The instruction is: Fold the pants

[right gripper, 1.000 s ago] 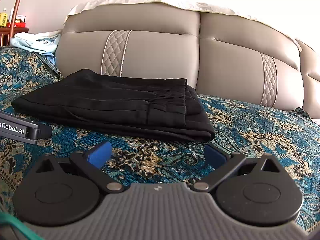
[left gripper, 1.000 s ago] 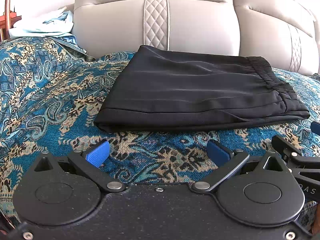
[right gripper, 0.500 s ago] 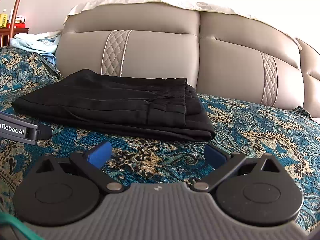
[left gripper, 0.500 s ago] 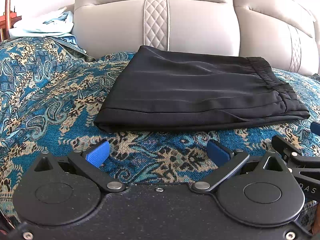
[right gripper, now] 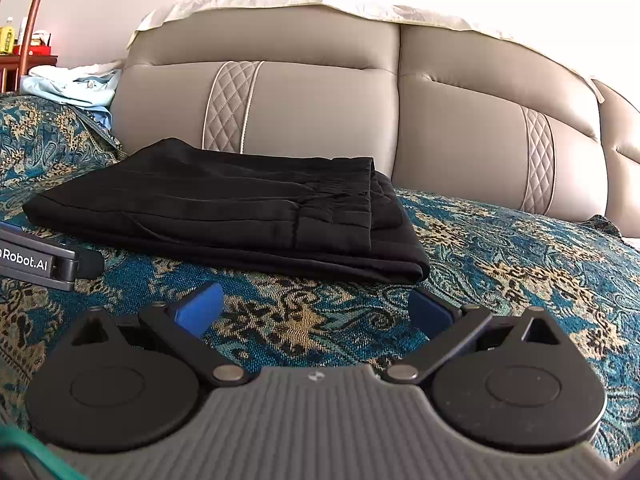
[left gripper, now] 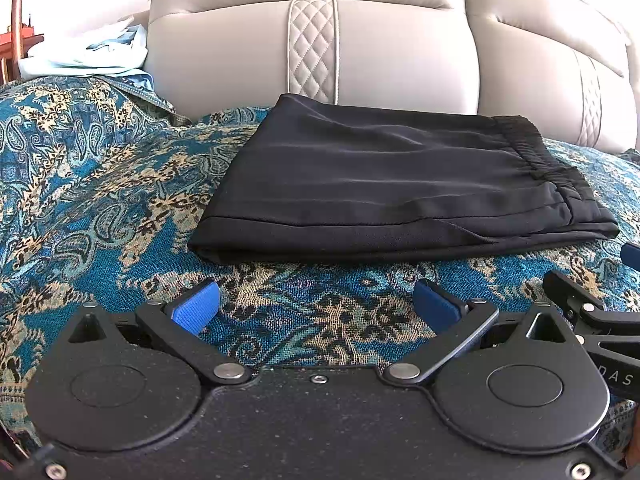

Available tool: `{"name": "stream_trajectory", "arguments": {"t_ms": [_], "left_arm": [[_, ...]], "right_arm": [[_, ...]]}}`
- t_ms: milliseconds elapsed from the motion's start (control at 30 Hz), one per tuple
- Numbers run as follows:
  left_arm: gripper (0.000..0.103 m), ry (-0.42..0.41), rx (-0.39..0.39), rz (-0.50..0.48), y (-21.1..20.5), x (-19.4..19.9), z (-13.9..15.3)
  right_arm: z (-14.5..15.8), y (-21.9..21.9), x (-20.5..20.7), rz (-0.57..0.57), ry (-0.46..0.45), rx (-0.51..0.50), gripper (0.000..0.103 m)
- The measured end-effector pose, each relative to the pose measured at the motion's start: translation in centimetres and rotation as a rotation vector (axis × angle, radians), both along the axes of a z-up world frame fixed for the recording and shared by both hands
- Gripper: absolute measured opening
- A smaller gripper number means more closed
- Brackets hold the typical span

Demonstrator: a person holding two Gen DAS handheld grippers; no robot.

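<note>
Black pants [left gripper: 384,184] lie folded into a flat rectangle on the patterned bed cover, elastic waistband to the right; they also show in the right wrist view [right gripper: 240,216]. My left gripper [left gripper: 316,304] is open and empty, resting low on the cover just in front of the pants' near edge. My right gripper [right gripper: 316,308] is open and empty, in front of the pants' right corner. The right gripper's side shows at the left wrist view's right edge [left gripper: 592,312], and the left gripper's body shows at the right wrist view's left edge [right gripper: 40,260].
A blue and gold paisley bed cover [left gripper: 88,200] spreads under everything. A beige padded headboard [right gripper: 320,112] rises right behind the pants. Light blue clothes [left gripper: 88,56] are piled at the far left. A wooden nightstand with small items [right gripper: 24,52] stands beyond.
</note>
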State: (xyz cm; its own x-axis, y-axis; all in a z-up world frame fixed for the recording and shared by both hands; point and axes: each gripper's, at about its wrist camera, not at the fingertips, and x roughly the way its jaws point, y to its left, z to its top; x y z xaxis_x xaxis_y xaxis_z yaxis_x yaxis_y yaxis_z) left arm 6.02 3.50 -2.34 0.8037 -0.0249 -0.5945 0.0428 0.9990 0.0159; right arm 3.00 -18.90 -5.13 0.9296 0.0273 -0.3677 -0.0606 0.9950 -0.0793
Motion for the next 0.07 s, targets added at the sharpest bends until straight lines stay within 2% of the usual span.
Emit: {"name": "stream_trajectory", "arguments": {"t_ms": [67], "left_arm": [[0.103,-0.001,0.001,0.000,0.00,0.04,-0.01]], "right_arm": [[0.00,0.00,0.00,0.000,0.000,-0.001,0.103]]}}
